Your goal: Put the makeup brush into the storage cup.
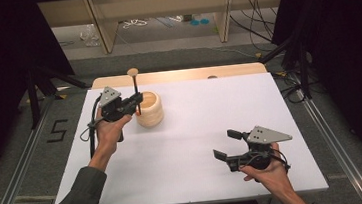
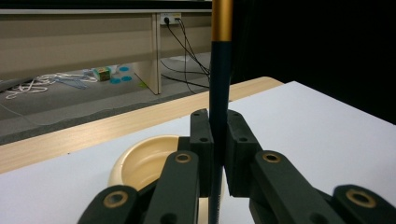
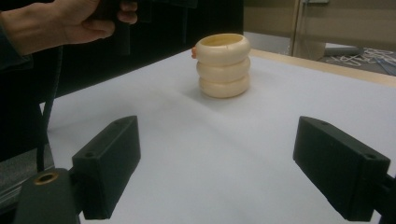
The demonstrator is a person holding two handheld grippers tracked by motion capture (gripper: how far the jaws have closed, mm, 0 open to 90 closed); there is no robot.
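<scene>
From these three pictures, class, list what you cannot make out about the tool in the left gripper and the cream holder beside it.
- Tool: left gripper view, its top end is cut off by the upper edge; its lower tip is hidden behind the left gripper.
- Tool's round head: high view, too small to identify.
- Cream holder: right gripper view, its inside is hidden by its own rim.
- Holder's floor: left gripper view, hidden by the jaws.

One readable mark: a black "5" [image 1: 57, 130] on the grey floor [image 1: 17, 148] left of the table, beside the metal rail, in the high view. No other text, label or brand can be read anywhere.
</scene>
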